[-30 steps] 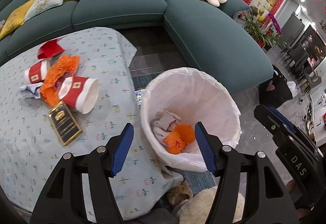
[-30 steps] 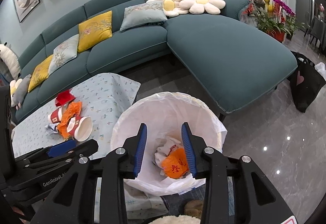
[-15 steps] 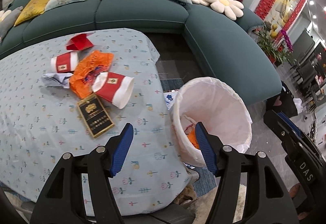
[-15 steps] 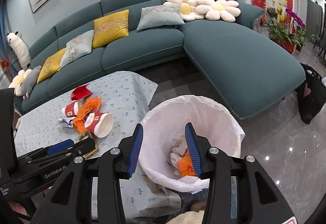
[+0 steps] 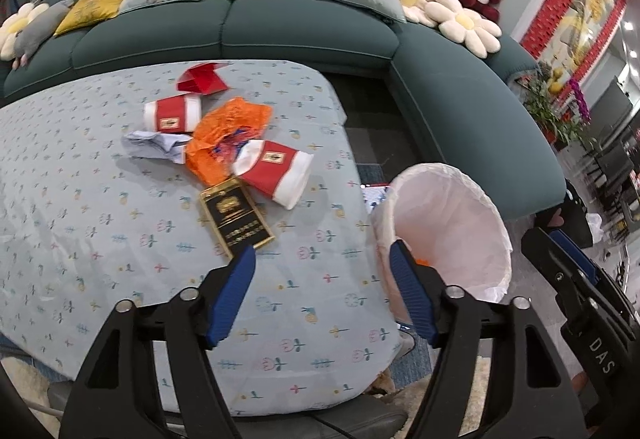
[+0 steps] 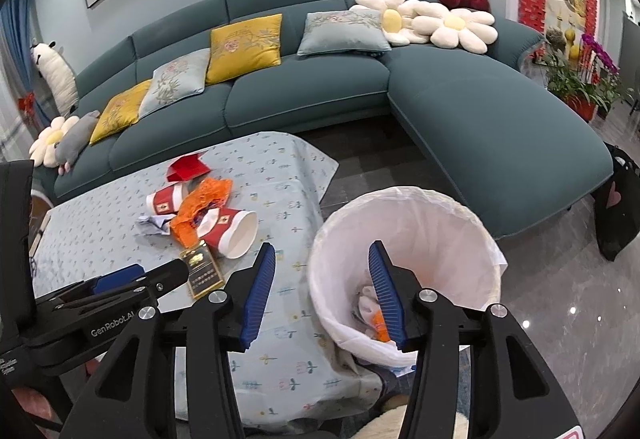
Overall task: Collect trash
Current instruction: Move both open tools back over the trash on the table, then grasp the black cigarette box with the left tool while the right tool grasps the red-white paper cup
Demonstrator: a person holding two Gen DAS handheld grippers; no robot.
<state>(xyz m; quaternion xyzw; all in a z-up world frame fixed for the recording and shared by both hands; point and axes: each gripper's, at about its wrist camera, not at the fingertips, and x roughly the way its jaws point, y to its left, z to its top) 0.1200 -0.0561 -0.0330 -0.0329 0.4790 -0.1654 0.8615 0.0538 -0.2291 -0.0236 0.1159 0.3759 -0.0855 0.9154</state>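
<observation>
TRASH: black-gold box (image 5: 237, 217), red-white cup (image 5: 276, 172), orange wrapper (image 5: 224, 137) clustered mid-table (image 5: 80, 239); some pieces already in white-lined bin (image 5: 452, 199) beside table | STEP: judged between pickups | LEFT GRIPPER (image 5: 322, 285): fingers wide, empty, near box | RIGHT GRIPPER (image 6: 320, 289): wide, empty, over bin rim | NEXT: likely descend on box, close across narrow side.

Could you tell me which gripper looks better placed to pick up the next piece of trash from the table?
Left. The left gripper is open over the table, with the black-and-gold box just ahead of its fingers. The right gripper is open too, but sits beside the bin, farther from the pile.
</observation>
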